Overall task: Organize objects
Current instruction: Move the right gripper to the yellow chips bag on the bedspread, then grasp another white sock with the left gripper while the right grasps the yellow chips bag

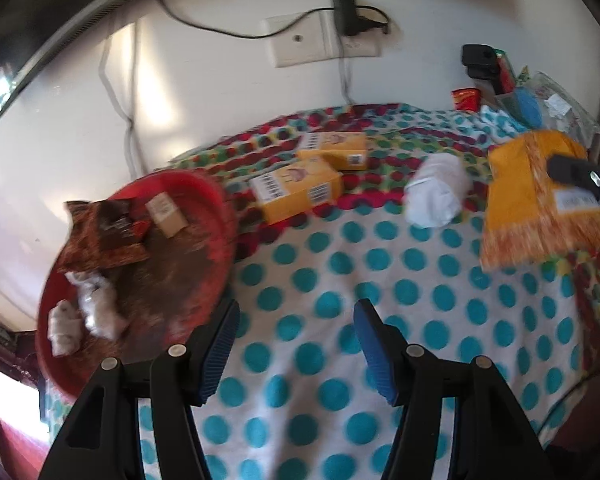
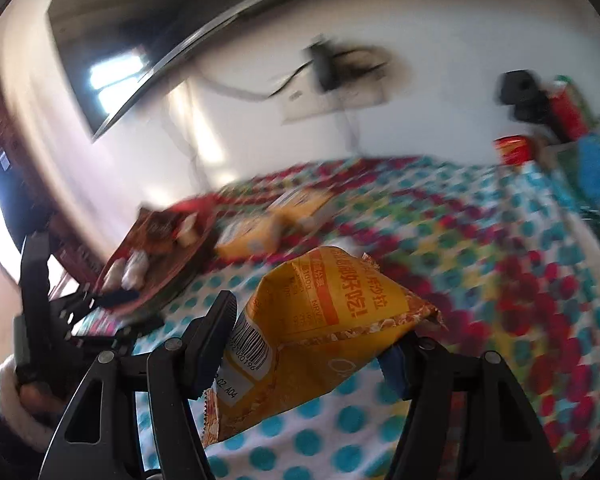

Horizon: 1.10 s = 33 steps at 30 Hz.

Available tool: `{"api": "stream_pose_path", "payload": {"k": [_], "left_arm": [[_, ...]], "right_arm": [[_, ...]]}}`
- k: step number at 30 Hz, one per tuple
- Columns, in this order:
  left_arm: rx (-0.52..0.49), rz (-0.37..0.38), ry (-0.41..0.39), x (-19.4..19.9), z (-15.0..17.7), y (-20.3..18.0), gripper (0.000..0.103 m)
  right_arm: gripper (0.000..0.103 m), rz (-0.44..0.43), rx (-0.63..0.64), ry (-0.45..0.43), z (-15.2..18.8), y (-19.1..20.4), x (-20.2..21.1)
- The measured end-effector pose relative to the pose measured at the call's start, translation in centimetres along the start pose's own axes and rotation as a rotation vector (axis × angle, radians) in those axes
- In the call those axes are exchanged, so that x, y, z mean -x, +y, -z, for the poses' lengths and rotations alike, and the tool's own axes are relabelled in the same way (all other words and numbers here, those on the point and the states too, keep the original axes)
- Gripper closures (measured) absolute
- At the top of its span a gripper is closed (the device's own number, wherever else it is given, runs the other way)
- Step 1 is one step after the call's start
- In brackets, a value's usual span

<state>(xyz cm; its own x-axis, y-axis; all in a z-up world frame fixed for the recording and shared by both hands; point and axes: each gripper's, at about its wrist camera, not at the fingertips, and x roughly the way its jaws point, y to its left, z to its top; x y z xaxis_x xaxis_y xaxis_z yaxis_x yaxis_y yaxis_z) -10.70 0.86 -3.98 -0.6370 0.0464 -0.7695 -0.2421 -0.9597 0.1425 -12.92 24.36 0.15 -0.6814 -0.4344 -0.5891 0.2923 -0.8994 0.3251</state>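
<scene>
Surface: polka-dot cloth [image 1: 340,264], teal dots on white near the cameras, multicolour dots toward the wall; whether a desk or a bed lies under it can't be told. White wall [image 1: 204,92] behind, with a socket plate [image 1: 320,40], a black adapter [image 1: 346,10] plugged in and cables trailing. Dark curved screen edge [image 2: 112,64] upper left.

Red basin [image 1: 216,216] at the cloth's left edge holds brown snack packs [image 1: 104,236], a small tan box [image 1: 166,214] and white wrapped pieces [image 1: 84,316]. Two yellow boxes [image 1: 300,188] lie just beside it, touching each other. A white wrapped bundle [image 1: 436,190] lies right of them, apart.

Left gripper [image 1: 296,344]: fingers apart, nothing between, over bare cloth near the basin.

Right gripper [image 2: 312,340]: fingers clamped on the yellow snack bag [image 2: 324,332], lifted off the cloth; its right finger mostly hidden behind the bag. In the left view the bag is partly covered by that gripper.

Right view heavily motion-blurred; the clutter at the far right corner [image 1: 512,88] is cut off and not identifiable beyond a red packet and a black block. A sleeve cuff [image 2: 4,396] shows at lower left.
</scene>
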Motion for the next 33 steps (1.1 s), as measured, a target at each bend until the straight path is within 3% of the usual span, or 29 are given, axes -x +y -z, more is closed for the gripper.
{"api": "stream_pose_path", "payload": {"k": [4,7,11,12,14,18,23,33], "left_arm": [[-0.019,0.039,0.007,-0.9,-2.0,-2.0,0.042],[-0.023,0.102,0.014,-1.8,-4.2,-3.4,0.042],[-0.030,0.181,0.028,-3.4,-6.9,-4.8,0.042],[-0.060,0.219,0.029,-4.0,-7.8,-5.5,0.042],[-0.109,0.224,0.024,-4.8,-8.9,-6.8,0.042],[-0.238,0.196,0.048,-7.3,-10.4,-9.7,0.042],[-0.276,0.234,0.074,-9.8,-10.9,-11.3,0.042],[-0.186,0.302,0.072,-12.2,-10.7,-12.1,0.030]], "right_arm": [[0.041,0.102,-0.076,-0.027,-1.4,-3.7,-1.1],[0.041,0.079,-0.149,-0.040,-1.7,-6.5,-2.6],[0.040,0.094,-0.221,0.022,-1.1,-9.2,-5.1],[0.040,0.082,-0.232,0.029,-0.8,-9.6,-5.2],[0.036,0.061,-0.244,0.039,-0.3,-10.3,-5.2],[0.025,0.088,-0.224,0.091,0.1,-10.6,-5.6],[0.023,0.122,-0.155,0.103,0.0,-10.0,-6.2],[0.024,0.199,-0.034,0.084,0.1,-8.9,-6.9]]}}
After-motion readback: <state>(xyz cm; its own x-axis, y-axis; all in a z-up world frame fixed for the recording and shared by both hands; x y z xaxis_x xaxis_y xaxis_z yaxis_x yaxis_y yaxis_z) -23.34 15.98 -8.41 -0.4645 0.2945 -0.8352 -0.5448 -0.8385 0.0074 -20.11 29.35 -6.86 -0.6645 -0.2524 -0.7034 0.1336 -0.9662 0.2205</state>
